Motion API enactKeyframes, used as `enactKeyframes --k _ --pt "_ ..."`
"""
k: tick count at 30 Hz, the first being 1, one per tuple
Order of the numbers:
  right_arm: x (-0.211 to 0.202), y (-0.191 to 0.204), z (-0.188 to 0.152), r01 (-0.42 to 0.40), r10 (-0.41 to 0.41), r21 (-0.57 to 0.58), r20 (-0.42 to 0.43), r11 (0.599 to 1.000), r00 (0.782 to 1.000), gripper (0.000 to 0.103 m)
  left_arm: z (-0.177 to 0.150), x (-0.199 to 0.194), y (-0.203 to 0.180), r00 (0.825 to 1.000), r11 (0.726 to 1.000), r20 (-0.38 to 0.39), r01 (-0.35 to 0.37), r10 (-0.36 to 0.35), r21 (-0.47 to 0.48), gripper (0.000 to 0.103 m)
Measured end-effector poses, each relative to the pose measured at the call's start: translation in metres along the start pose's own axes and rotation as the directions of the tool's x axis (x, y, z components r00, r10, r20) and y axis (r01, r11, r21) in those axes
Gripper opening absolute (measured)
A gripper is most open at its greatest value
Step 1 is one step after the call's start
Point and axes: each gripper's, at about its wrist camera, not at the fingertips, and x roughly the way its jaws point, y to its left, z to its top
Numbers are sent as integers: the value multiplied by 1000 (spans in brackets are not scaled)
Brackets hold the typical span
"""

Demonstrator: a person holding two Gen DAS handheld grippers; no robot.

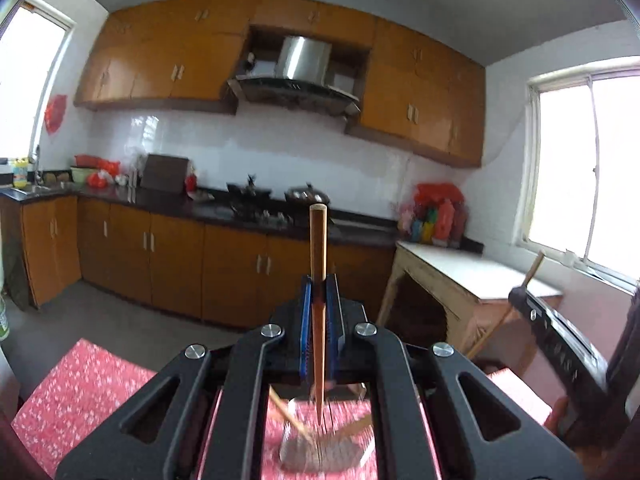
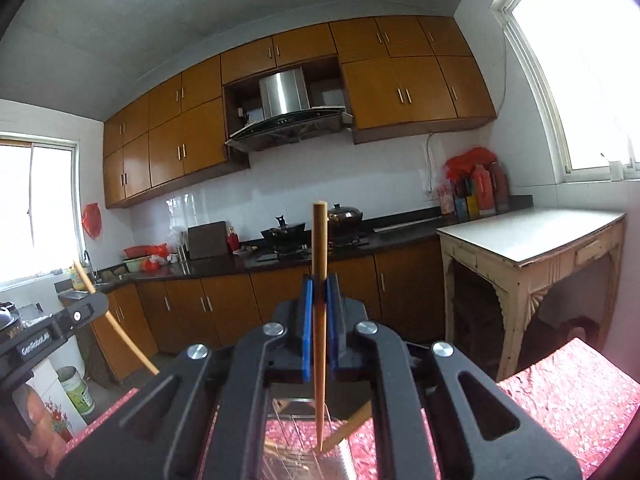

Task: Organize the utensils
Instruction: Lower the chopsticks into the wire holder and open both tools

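My left gripper (image 1: pixel 319 282) is shut on a reddish-brown wooden chopstick (image 1: pixel 318 248) that stands upright, its thin tip pointing down into a clear wire-ribbed holder (image 1: pixel 320 450) on the red cloth. My right gripper (image 2: pixel 319 282) is shut on a lighter wooden chopstick (image 2: pixel 319 240), also upright, its tip down in the same holder (image 2: pixel 304 456). Other chopsticks (image 1: pixel 290 414) lean in the holder. The right gripper shows at the right edge of the left wrist view (image 1: pixel 520 292), the left gripper at the left edge of the right wrist view (image 2: pixel 86 310).
A table with a red patterned cloth (image 1: pixel 84 384) lies under both grippers. A white-topped wooden side table (image 2: pixel 532 236) stands to the right. Kitchen counter with stove (image 2: pixel 288 248), pots and bottles runs along the far wall.
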Motion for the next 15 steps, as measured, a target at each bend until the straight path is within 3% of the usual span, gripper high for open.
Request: enactKeyframes --k 3,7,15 --pt "21 4 -9 -9 9 1 -20 1000 1000 8 -4 22 -1 1000 1000 -8 -27 27 -9 7" --pt "48 0 -25 -20 21 20 -77 1000 997 8 -22 52 3 996 998 -74 -52 51 -21 7" --pt "77 -10 -53 -21 32 59 -179 998 983 8 -40 67 11 987 998 -155 -55 50 -31 7"
